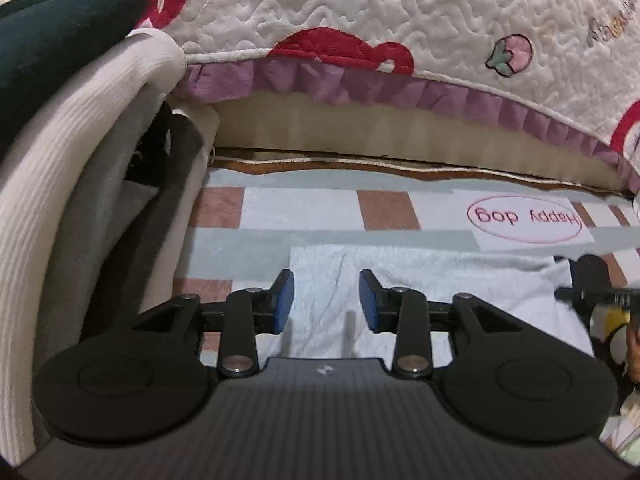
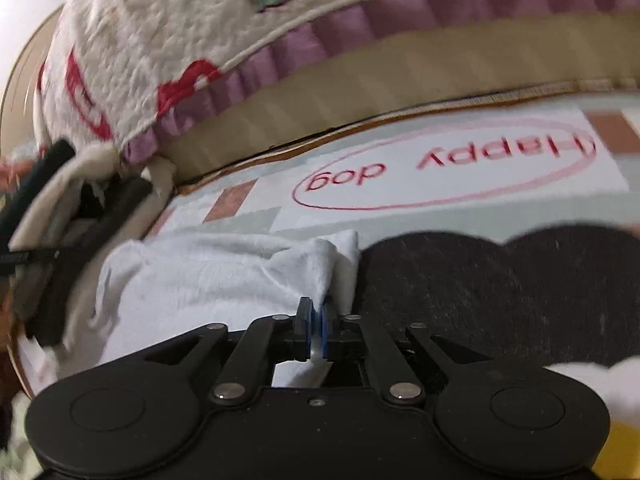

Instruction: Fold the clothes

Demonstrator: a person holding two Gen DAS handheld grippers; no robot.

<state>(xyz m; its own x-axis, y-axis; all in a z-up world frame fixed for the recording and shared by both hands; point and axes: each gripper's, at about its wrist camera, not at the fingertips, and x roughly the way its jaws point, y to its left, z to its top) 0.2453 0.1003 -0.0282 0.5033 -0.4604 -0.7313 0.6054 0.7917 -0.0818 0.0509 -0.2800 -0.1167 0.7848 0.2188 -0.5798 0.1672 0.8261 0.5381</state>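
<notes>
Currently the pale grey-white soft knit garment [image 1: 420, 292] lies flat on the checked "Happy dog" bed sheet [image 1: 304, 208], directly under and ahead of both grippers.

Left gripper [image 1: 327, 300]: fingers [image 1: 285, 296] apart, nothing between them, blue pads hovering just above the cloth near its far left corner. No contact visible.

Right gripper [image 2: 316, 330]: fingers [image 2: 305, 328] clenched on a bunched fold of the same garment at its right edge; cloth shows between the pads and puckers just beyond them. A black fuzzy fabric piece [image 2: 500, 292] lies just right of these fingers, touching the garment's edge.

Stack of folded clothes, white ribbed over grey and dark layers [image 1: 80, 184], sits well to the left of the left fingers. Quilted cream cover with red prints and purple frill [image 1: 360, 20] hangs beyond the fingers.

Handling judgement: the garment looks light, limp and non-slippery; it will drape and sag rather than hold shape, and no fragility is expected. Best hold is at corners or hemmed edges, pinching through all layers, so the fold line stays straight. The left fingers appear placed for the near-left corner.
</notes>
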